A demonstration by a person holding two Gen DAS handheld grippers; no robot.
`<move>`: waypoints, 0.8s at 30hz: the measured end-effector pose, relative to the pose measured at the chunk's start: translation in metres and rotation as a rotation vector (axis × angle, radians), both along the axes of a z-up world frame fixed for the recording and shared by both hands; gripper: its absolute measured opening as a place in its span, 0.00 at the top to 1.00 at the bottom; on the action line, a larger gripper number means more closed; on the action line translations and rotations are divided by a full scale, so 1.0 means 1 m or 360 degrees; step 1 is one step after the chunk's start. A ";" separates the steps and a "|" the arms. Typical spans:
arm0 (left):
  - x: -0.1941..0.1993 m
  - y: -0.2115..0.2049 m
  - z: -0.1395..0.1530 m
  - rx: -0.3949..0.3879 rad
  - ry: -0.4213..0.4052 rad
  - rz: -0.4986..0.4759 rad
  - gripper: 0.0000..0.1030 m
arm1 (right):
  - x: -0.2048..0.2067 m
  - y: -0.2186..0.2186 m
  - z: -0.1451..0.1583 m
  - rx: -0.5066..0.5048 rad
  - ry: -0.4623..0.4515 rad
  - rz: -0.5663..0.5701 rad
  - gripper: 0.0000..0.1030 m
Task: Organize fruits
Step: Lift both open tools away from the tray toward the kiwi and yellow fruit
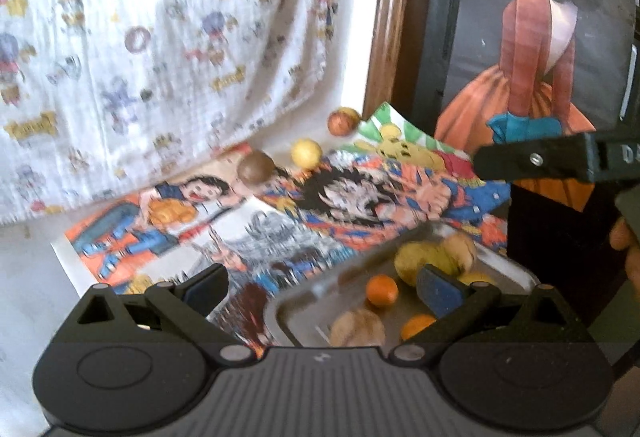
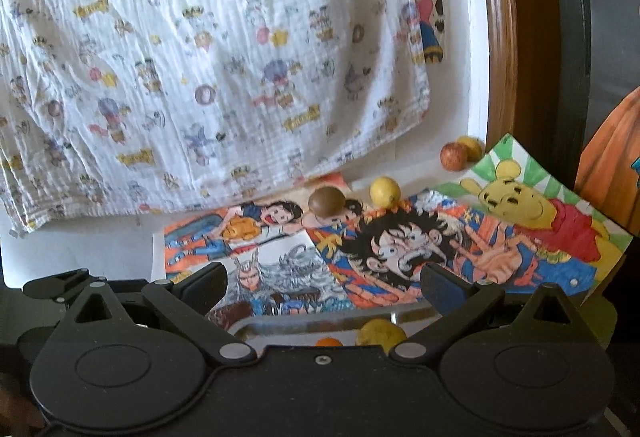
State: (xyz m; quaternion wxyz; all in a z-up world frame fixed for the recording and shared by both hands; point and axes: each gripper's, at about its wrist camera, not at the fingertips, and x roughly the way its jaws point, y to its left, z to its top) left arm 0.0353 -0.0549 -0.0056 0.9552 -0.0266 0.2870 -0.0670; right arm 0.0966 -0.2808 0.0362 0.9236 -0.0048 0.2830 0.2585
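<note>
A metal tray (image 1: pixel 285 311) lies low in the left wrist view. It holds two small oranges (image 1: pixel 382 291), a yellow-green fruit (image 1: pixel 418 261) and tan fruits (image 1: pixel 357 327). My left gripper (image 1: pixel 322 287) hangs open over the tray's near part, with nothing between its fingers. Farther back on the drawings lie a brown round fruit (image 1: pixel 256 167) and a lemon (image 1: pixel 306 153). A red fruit (image 1: pixel 339 123) sits by the wall with a yellow one behind it. My right gripper (image 2: pixel 322 285) is open and empty above the tray's far rim (image 2: pixel 280 325). Ahead of it are the brown fruit (image 2: pixel 326 201), lemon (image 2: pixel 385 191) and red fruit (image 2: pixel 453 156).
Colourful cartoon drawings (image 2: pixel 400 249) cover the white tabletop. A printed white cloth (image 2: pixel 200 57) hangs behind. A wooden frame (image 2: pixel 498 37) and a dark painted panel (image 1: pixel 540 37) stand at the right. One black finger (image 1: pixel 532 159) of the right gripper and a hand (image 1: pixel 624 241) show at the right edge.
</note>
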 end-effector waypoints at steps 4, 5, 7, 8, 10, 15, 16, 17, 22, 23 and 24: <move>0.009 0.006 0.012 0.0009 -0.0037 0.0043 0.01 | 0.001 -0.001 0.011 -0.0002 -0.0050 -0.0013 0.00; 0.011 0.008 0.014 0.0010 -0.0047 0.0053 0.01 | 0.002 -0.001 0.013 -0.0003 -0.0058 -0.0016 0.00; 0.016 0.012 0.017 0.0009 -0.0063 0.0065 0.01 | 0.005 -0.001 0.016 -0.0003 -0.0070 -0.0020 0.00; 0.019 0.013 0.019 0.0010 -0.0070 0.0072 0.01 | 0.007 -0.001 0.018 -0.0007 -0.0077 -0.0023 0.00; 0.026 0.016 0.022 0.0013 -0.0083 0.0084 0.01 | 0.011 -0.001 0.021 -0.0014 -0.0093 -0.0023 0.00; 0.043 0.021 0.029 0.0029 -0.0118 0.0108 0.01 | 0.027 0.000 0.026 -0.0033 -0.0114 -0.0026 0.00; 0.046 0.023 0.030 0.0029 -0.0124 0.0113 0.01 | 0.030 0.000 0.026 -0.0039 -0.0116 -0.0024 0.00; 0.051 0.024 0.031 0.0030 -0.0129 0.0118 0.01 | 0.034 0.001 0.026 -0.0042 -0.0117 -0.0021 0.00; 0.071 0.028 0.030 0.0048 -0.0129 0.0131 0.01 | 0.055 0.005 0.023 -0.0061 -0.0111 -0.0008 0.00; 0.075 0.029 0.029 0.0052 -0.0128 0.0132 0.01 | 0.059 0.006 0.022 -0.0064 -0.0106 -0.0006 0.00; 0.081 0.029 0.028 0.0055 -0.0125 0.0135 0.01 | 0.064 0.007 0.020 -0.0066 -0.0100 -0.0004 0.00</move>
